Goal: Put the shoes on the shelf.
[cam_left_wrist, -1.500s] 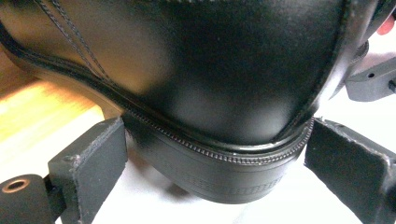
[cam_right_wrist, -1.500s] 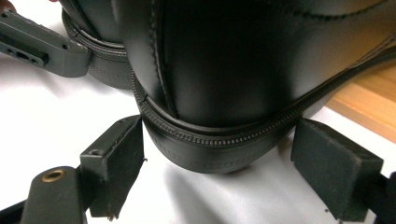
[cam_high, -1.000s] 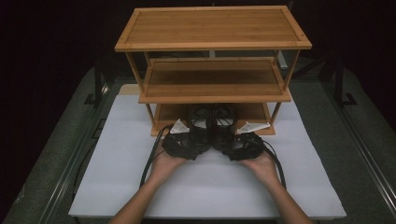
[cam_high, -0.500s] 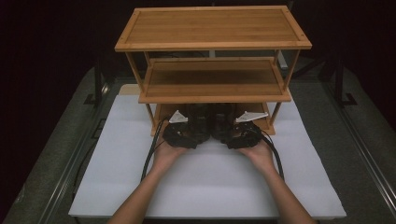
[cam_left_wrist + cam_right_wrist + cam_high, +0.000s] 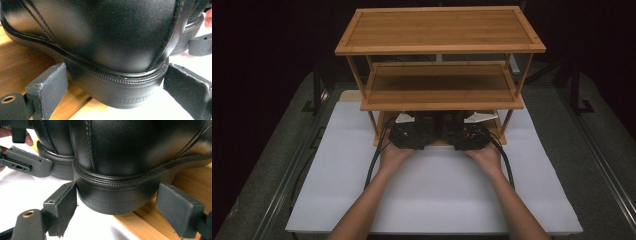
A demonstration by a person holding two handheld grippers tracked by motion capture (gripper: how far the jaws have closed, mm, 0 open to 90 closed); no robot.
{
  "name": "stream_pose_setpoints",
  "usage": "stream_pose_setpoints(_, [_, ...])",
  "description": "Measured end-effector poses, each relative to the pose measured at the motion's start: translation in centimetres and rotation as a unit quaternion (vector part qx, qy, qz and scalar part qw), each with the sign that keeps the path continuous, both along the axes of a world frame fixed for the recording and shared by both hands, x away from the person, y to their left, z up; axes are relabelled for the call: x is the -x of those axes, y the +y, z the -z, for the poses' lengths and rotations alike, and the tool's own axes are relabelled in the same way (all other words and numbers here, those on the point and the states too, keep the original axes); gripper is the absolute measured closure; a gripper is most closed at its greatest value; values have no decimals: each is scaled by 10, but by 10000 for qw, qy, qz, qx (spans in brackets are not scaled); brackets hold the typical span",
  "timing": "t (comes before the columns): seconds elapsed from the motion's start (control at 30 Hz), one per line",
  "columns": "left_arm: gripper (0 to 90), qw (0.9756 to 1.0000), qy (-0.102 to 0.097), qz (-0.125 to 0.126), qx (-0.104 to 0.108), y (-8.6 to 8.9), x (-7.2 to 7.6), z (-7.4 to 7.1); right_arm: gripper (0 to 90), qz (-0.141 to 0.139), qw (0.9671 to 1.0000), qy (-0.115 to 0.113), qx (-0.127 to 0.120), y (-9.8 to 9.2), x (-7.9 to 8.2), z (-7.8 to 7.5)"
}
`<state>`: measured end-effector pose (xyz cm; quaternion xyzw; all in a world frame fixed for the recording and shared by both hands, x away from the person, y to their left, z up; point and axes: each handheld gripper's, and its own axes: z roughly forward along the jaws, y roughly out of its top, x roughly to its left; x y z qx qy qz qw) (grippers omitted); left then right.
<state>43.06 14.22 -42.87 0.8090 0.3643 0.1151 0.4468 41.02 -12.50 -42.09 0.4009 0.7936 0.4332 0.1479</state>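
Observation:
Two black leather shoes stand side by side, heels toward me, at the front of the bamboo rack's bottom shelf (image 5: 22, 65). In the high view they are dark shapes (image 5: 439, 122) under the middle shelf. My left gripper (image 5: 112, 85) is shut on the left shoe (image 5: 100, 37), its pads (image 5: 50, 85) pressed on the sides of the heel. My right gripper (image 5: 117, 205) likewise grips the heel of the right shoe (image 5: 130, 152), and the far pad's contact is hard to judge. Both heels hang just over the shelf's front edge, above the white mat (image 5: 22, 190).
The three-tier bamboo rack (image 5: 439, 30) stands at the back of the white mat (image 5: 432, 195), and its middle shelf (image 5: 439, 87) hangs low over the grippers. Cables (image 5: 374, 162) trail back along both forearms. Grey table rails (image 5: 597, 150) run along the mat's sides.
Both hands have moved away from me toward the rack, and the shoes have gone with them further under the middle shelf.

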Motion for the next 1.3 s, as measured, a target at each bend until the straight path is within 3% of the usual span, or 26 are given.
stream_pose_setpoints(0.2, [44,9999,-14,-124,-114,-4,-11,5,173,112,9999,-5,86,3,-7,6])
stream_pose_setpoints(0.4, [37,9991,81,-165,-369,-8,-20,12,172,171,9995,55,240,9,-14,17])
stream_pose_setpoints(0.43, [37,9982,366,-454,-129,-12,-16,14,170,134,9994,19,309,10,-16,21])
stream_pose_setpoints(0.47, [37,9991,80,-195,-357,-9,-22,15,169,121,9994,19,323,10,-16,22])
stream_pose_setpoints(0.5, [37,9989,206,-308,-270,-10,-19,16,168,178,9990,24,410,10,-17,24])
stream_pose_setpoints(0.57, [36,9992,99,-194,-330,-7,-23,16,167,224,9990,127,361,10,-17,26])
stream_pose_setpoints(0.67, [34,9993,124,-209,-300,-7,-23,17,164,233,9990,169,350,10,-17,27])
stream_pose_setpoints(0.7, [34,9989,299,-286,-198,-7,-21,17,166,235,9985,267,415,11,-17,28])
stream_pose_setpoints(0.73, [35,9989,299,-286,-198,-7,-21,17,170,222,9984,268,450,11,-17,29])
stream_pose_setpoints(0.77, [41,9992,82,-178,-359,-3,-21,16,177,228,9985,229,446,11,-16,29])
stream_pose_setpoints(0.9, [51,9983,60,-143,-566,-2,-16,13,186,238,9989,204,341,5,-12,25])
stream_pose_setpoints(1.0, [51,9986,30,-69,-533,7,-10,10,185,254,9992,186,231,-2,-7,19])
stream_pose_setpoints(1.07, [50,9978,-79,4,-665,13,-8,8,178,238,9993,146,230,-6,-4,17])
stream_pose_setpoints(1.17, [50,9983,-74,24,-584,20,0,7,162,203,9994,84,281,-13,5,13])
stream_pose_setpoints(1.23, [50,9983,4,21,-579,23,5,6,142,182,9994,109,289,-15,8,12])
stream_pose_setpoints(1.3, [50,9979,-45,115,-629,30,11,4,137,229,9990,104,356,-20,14,10])
